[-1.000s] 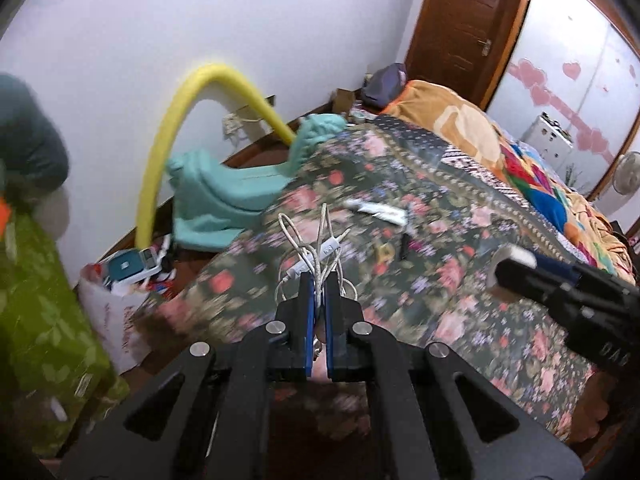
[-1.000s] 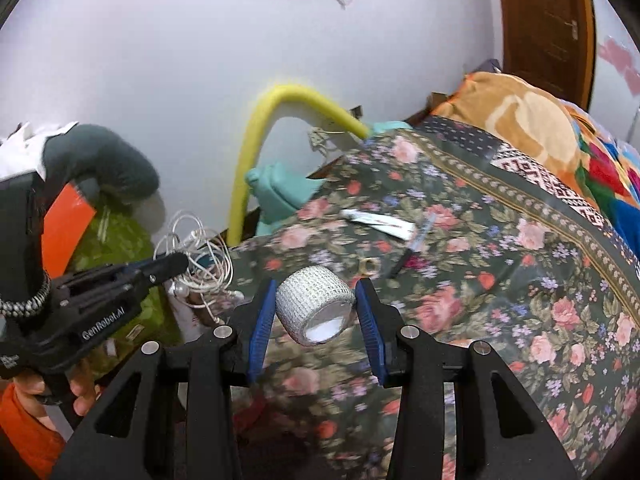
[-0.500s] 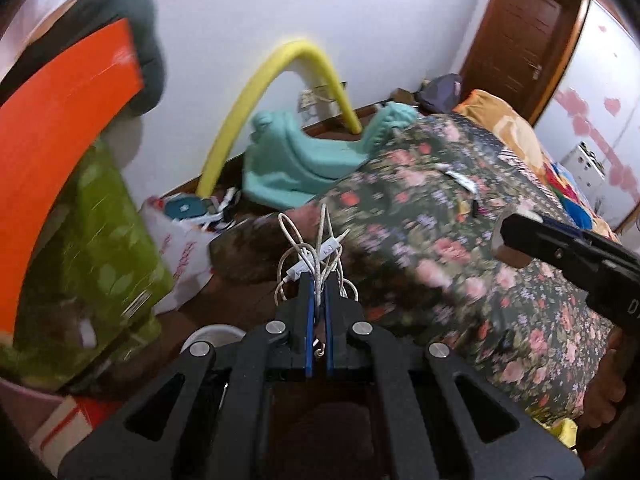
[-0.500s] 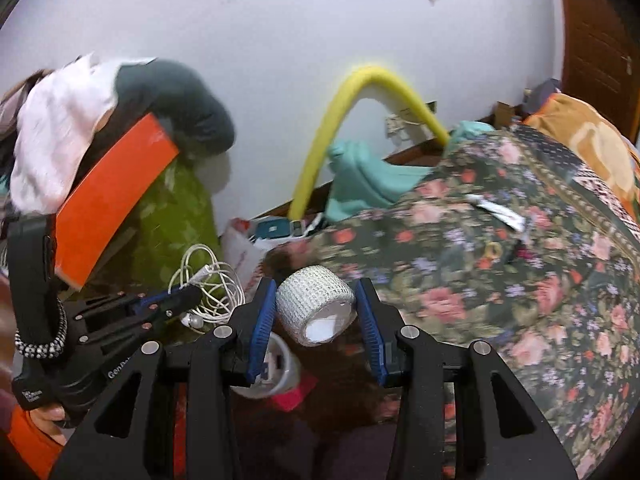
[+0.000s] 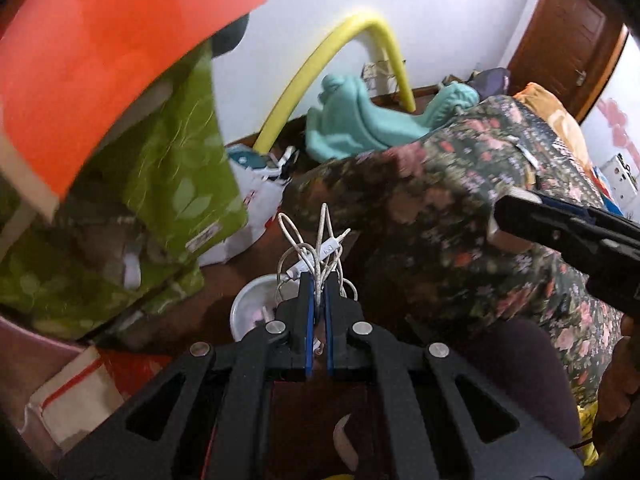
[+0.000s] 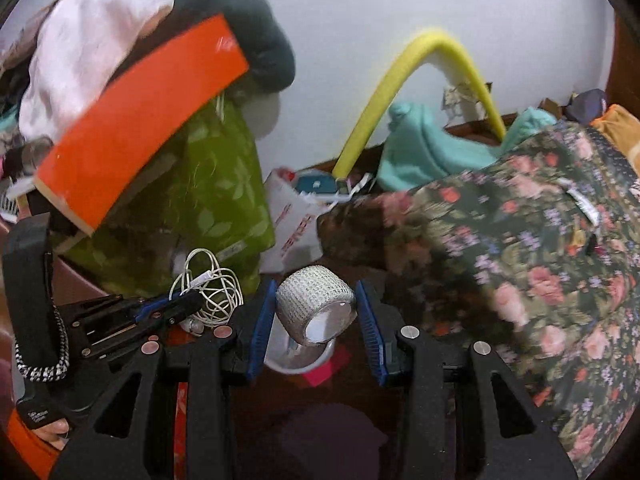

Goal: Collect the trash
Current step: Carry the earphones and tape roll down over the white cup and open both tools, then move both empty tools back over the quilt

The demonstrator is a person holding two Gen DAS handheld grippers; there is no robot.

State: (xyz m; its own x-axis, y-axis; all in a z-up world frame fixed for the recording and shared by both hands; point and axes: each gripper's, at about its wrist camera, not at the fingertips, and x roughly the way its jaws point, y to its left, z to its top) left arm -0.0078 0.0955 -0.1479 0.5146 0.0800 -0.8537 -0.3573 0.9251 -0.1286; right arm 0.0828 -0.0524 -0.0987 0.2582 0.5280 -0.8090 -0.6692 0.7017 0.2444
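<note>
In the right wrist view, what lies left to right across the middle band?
Orange flat board → green leaf-print bag → white printed plastic bag → bent yellow foam tube → teal cloth bundle → dark floral bedspread.
</note>
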